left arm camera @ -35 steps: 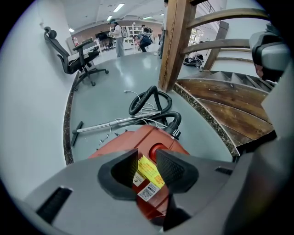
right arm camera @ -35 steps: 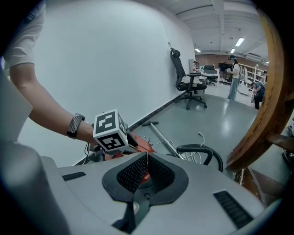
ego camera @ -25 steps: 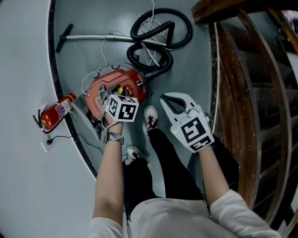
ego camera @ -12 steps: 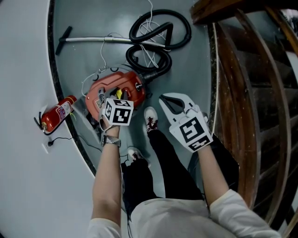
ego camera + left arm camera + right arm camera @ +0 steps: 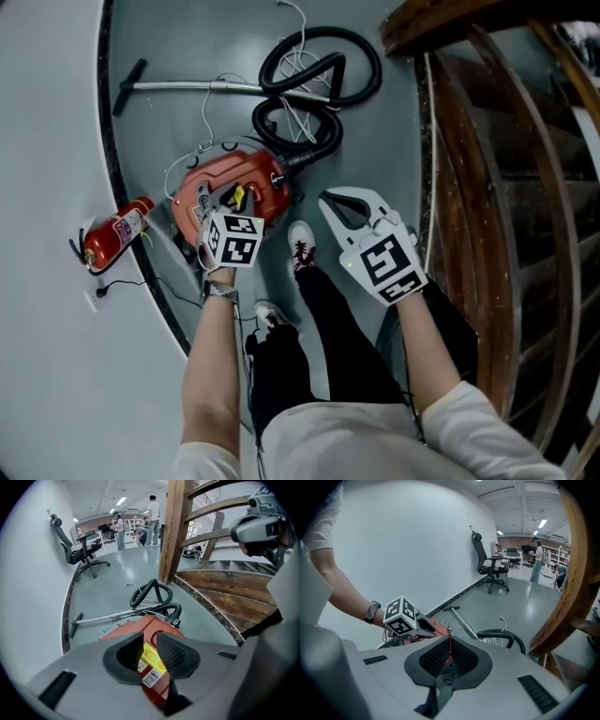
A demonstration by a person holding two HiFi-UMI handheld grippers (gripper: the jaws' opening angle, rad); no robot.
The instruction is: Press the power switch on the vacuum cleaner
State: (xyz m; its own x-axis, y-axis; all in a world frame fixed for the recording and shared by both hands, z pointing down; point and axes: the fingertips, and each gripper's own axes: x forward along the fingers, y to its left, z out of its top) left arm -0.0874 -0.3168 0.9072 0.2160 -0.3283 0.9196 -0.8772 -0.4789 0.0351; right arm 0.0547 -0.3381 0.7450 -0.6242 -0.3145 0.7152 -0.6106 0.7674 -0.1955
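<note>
We hold the left gripper (image 5: 149, 641) pointed steeply down over the red vacuum cleaner (image 5: 217, 180). Its jaws stand spread with a clear gap. They have just been closing a little, and nothing is pinched between them. Through that gap we see the vacuum's red shell and its yellow label (image 5: 152, 657) just below the tips. We cannot make out which control is the power switch, nor whether the tips touch the shell.

Ahead of the left gripper, beyond the vacuum's body, the black hose (image 5: 319, 70) loops on the grey floor (image 5: 375, 141). A white cord (image 5: 298, 58) is tangled through the hose. The metal wand (image 5: 187, 85) lies farther ahead, ending in a dark floor head off to that gripper's left. A red fire extinguisher (image 5: 112, 231) lies to the gripper's left, against the curved white wall (image 5: 47, 141).

The right gripper (image 5: 449, 639) hangs well apart to the right of the vacuum, above the person's legs. Its jaws are pressed together at the tips with nothing in them. From its own view, the left gripper's marker cube (image 5: 399, 615) and the vacuum sit ahead and to its left. A wooden staircase (image 5: 506, 187) rises on its right.
</note>
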